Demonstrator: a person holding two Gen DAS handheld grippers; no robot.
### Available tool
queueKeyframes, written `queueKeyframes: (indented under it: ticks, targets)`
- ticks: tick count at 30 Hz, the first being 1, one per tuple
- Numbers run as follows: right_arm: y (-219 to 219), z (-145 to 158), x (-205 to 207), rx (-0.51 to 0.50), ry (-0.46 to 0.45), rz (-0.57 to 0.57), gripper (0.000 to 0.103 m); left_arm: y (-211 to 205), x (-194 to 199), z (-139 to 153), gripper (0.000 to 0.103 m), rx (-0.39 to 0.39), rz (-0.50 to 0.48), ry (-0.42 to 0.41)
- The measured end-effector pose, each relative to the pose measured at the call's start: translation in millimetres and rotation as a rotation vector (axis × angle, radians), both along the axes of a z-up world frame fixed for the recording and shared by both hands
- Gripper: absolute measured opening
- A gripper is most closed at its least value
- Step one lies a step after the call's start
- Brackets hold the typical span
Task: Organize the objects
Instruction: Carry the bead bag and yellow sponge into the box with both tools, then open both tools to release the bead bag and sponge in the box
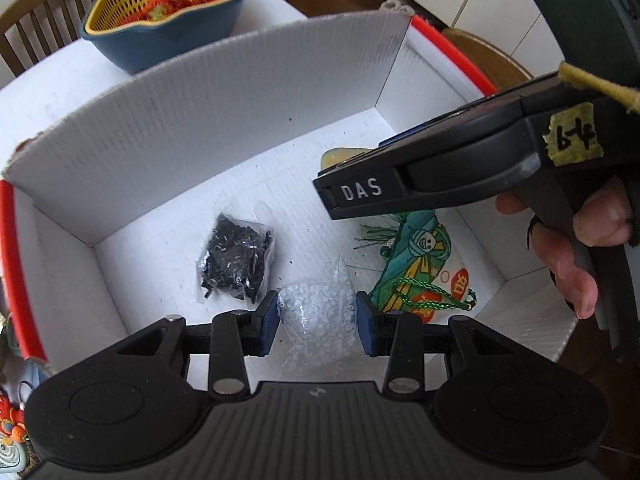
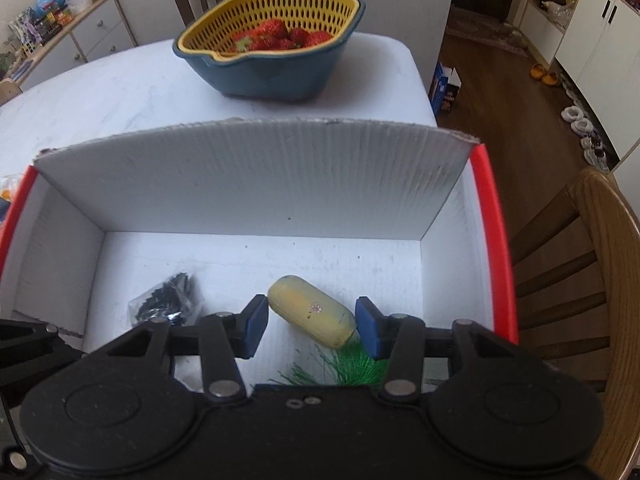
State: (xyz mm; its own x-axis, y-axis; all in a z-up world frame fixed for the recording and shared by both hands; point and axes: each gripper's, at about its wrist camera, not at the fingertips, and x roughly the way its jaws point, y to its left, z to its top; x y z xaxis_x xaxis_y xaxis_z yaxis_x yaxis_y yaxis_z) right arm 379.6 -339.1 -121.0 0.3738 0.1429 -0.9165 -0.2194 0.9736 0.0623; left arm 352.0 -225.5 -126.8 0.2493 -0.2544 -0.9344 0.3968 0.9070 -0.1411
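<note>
Clear bag of white beads (image 1: 316,320) between spread left fingers (image 1: 267,328); right fingers (image 2: 255,326) likewise spread.

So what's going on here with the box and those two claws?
A person holds a claw in each hand over a white box on the table. The left claw is open around a clear bag of white beads. The right claw is open above a yellow oval piece. A bag of black beads and a green printed pouch also lie in the box. A basket of strawberries sits behind it.
</note>
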Motion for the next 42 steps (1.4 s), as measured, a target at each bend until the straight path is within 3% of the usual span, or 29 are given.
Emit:
queueKeyframes:
  ticks: [10, 17, 20, 23, 32, 42]
  targets:
    - [7, -19, 6, -0.020, 0.080, 0.031, 0.046, 1, 9, -15, 0.039, 0.014, 0.011, 0.076]
    - [8, -20, 10, -0.027, 0.082, 0.049, 0.048, 1, 11, -17, 0.040, 0.017, -0.004, 0.103]
    - [10, -19, 10, -0.030, 0.081, 0.056, 0.049, 1, 10, -16, 0.049, 0.016, -0.003, 0.100]
    - [13, -20, 13, -0.022, 0.084, 0.049, 0.055, 3, 8, -12, 0.058, 0.009, 0.001, 0.079]
    - [10, -4, 7, -0.009, 0.055, 0.036, 0.061, 12, -7, 4, 0.058, -0.013, -0.001, 0.020]
    - [12, 29, -15, 0.035, 0.001, 0.032, 0.062, 34, -37, 36, 0.058, -0.068, 0.012, -0.087]
